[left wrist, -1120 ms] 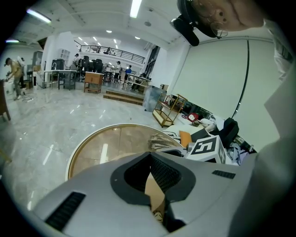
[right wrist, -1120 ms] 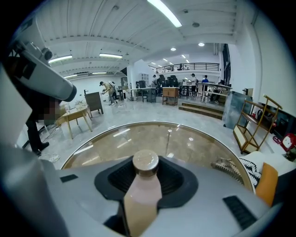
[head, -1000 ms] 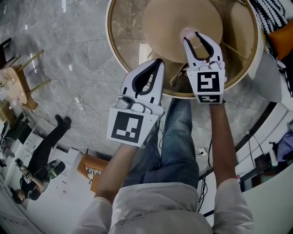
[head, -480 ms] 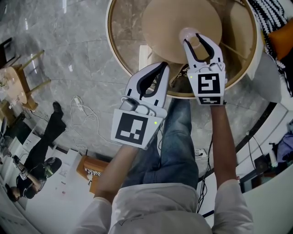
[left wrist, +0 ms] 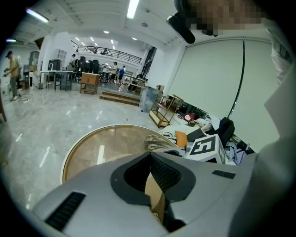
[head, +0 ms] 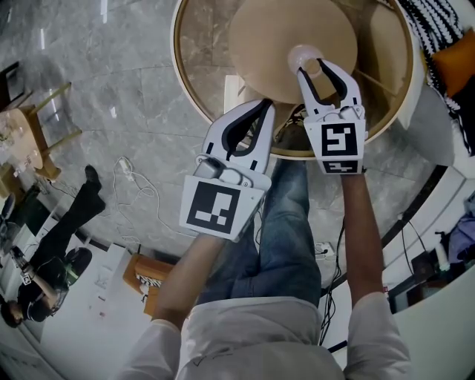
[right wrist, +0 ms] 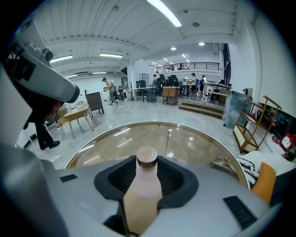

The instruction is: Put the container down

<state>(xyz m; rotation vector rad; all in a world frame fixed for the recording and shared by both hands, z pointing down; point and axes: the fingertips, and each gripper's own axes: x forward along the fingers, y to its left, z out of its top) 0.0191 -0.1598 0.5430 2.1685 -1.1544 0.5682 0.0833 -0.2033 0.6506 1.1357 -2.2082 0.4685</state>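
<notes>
The container is a pale pink bottle with a tan cap, upright between the jaws of my right gripper, which is shut on it. In the head view the bottle and right gripper hang over the near part of the round glass table. My left gripper is at the table's near rim, lower and to the left. Its jaws are shut on a thin tan cardboard-like piece. What that piece is stays unclear.
The table has a wooden rim and a tan cone-shaped base under the glass. A striped cloth and orange cushion lie at its far right. Cables, a small wooden table and a person are on the floor to the left.
My left gripper has risen to the right, up to the table's rim. The right gripper with the bottle has edged a little farther over the table. The person on the floor has shifted.
</notes>
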